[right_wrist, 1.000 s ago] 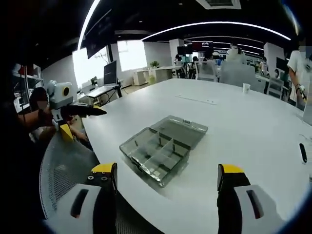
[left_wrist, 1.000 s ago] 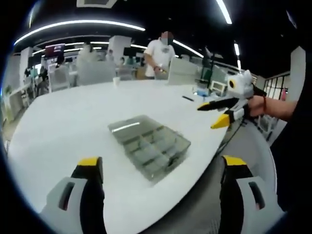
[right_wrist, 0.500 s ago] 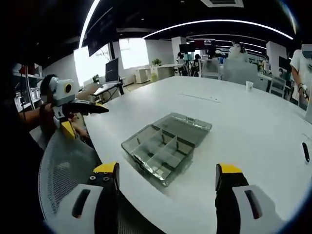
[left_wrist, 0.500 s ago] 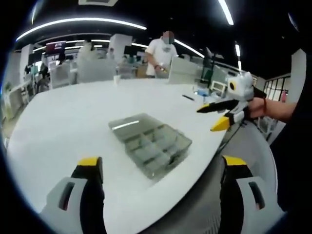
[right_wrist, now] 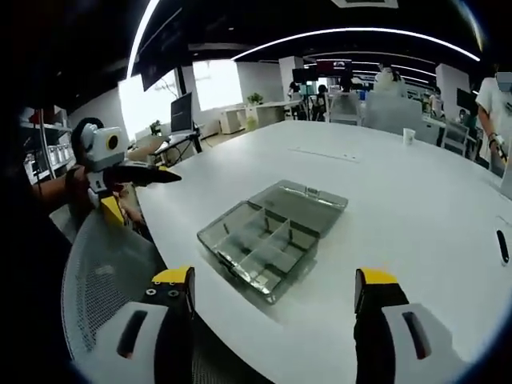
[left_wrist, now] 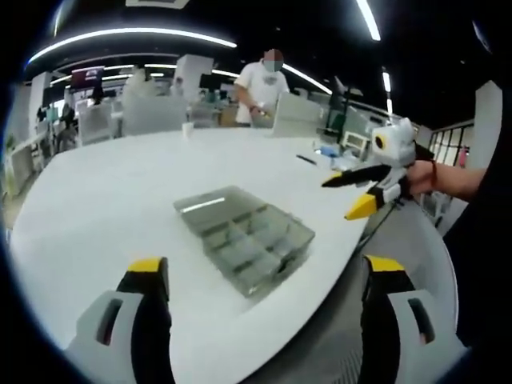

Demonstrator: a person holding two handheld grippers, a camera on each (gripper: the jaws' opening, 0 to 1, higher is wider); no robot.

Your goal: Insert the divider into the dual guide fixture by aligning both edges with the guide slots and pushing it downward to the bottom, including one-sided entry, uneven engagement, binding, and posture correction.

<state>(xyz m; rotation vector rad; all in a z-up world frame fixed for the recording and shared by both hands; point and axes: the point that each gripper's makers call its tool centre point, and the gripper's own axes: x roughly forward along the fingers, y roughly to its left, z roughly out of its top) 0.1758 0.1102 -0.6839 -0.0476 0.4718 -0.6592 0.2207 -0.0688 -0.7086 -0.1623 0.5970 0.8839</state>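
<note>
- Left gripper [left_wrist: 264, 276], yellow-tipped jaws spread wide apart, nothing between them; held level over the near edge of the round white table [left_wrist: 104, 200].
- Right gripper [right_wrist: 272, 288] likewise released and empty, at the same near edge.
- Clear grey plastic compartment box [right_wrist: 268, 240], lid laid open flat on its far side, sits on the table near the edge, ahead of both grippers; neither touches it.
- Grey mesh chair [right_wrist: 104, 280] below the left side.
- Person in white shirt [left_wrist: 262, 84] stands beyond the far side.

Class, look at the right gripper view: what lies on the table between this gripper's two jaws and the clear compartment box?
Nothing lies there. In the right gripper view, only bare white table separates the open right gripper from the clear compartment box.
</note>
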